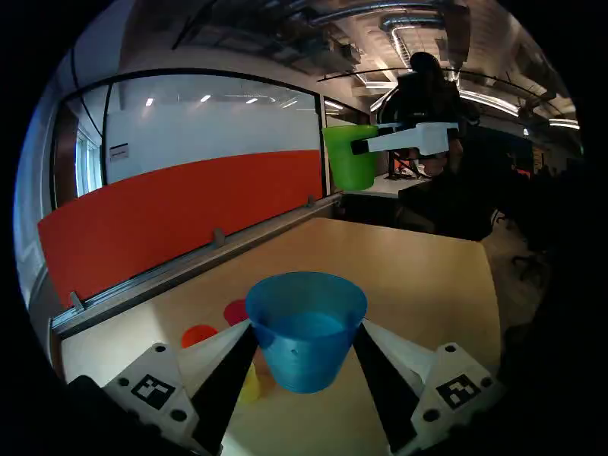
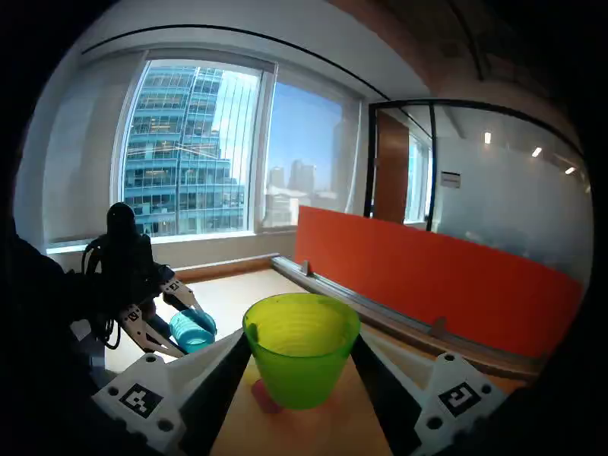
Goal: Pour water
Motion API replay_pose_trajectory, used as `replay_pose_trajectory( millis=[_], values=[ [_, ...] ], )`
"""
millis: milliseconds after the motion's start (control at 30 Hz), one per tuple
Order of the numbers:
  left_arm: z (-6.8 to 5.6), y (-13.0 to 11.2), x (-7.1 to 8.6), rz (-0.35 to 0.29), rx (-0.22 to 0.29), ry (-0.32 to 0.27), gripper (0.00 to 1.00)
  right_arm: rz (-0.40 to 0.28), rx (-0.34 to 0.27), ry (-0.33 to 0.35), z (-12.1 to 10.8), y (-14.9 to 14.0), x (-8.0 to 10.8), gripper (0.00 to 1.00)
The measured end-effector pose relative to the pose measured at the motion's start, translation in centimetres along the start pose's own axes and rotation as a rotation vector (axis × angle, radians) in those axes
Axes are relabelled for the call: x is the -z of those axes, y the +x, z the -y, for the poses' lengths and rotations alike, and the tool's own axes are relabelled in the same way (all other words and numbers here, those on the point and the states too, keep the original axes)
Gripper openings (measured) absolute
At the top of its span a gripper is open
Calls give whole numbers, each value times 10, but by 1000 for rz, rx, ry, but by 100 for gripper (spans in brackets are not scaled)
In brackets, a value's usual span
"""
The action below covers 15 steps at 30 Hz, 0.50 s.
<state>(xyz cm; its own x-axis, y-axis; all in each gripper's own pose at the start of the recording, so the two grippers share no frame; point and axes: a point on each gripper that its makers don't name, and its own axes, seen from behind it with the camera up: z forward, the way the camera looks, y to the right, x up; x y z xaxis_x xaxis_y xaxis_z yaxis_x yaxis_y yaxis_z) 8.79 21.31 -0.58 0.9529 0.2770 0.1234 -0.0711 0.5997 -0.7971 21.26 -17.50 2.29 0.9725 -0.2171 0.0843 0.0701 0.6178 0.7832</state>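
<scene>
In the left gripper view, a translucent blue cup (image 1: 306, 332) is held upright between the fingers of my left gripper (image 1: 306, 357), which is shut on it. Farther off, a green cup (image 1: 349, 156) hangs in the air in the white fingers (image 1: 403, 139) of the other gripper. In the right gripper view, my right gripper (image 2: 302, 365) is shut on that green cup (image 2: 302, 348), upright, its inside looking empty. To the left there, the other gripper (image 2: 163, 311) carries the blue cup (image 2: 192, 329), tilted toward me.
A light wooden table (image 1: 410, 281) lies below, bordered by an orange divider panel (image 1: 182, 209) on a metal rail. Small red, orange and yellow cups (image 1: 199, 335) sit on the table under the left gripper. A pink cup (image 2: 262, 395) sits under the green cup. A large window (image 2: 190, 144) lies beyond.
</scene>
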Motion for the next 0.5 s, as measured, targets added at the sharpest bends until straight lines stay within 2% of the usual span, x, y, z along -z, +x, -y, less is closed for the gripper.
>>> replay_pose_trajectory(
  millis=[267,500],
  values=[
    [0,-18,-4,60,-14,-8,82,44,-19,25,3,-21,-1,91],
    [-3,-28,-7,86,-13,-21,82,82,-33,36,0,-38,-4,91]
  ],
)
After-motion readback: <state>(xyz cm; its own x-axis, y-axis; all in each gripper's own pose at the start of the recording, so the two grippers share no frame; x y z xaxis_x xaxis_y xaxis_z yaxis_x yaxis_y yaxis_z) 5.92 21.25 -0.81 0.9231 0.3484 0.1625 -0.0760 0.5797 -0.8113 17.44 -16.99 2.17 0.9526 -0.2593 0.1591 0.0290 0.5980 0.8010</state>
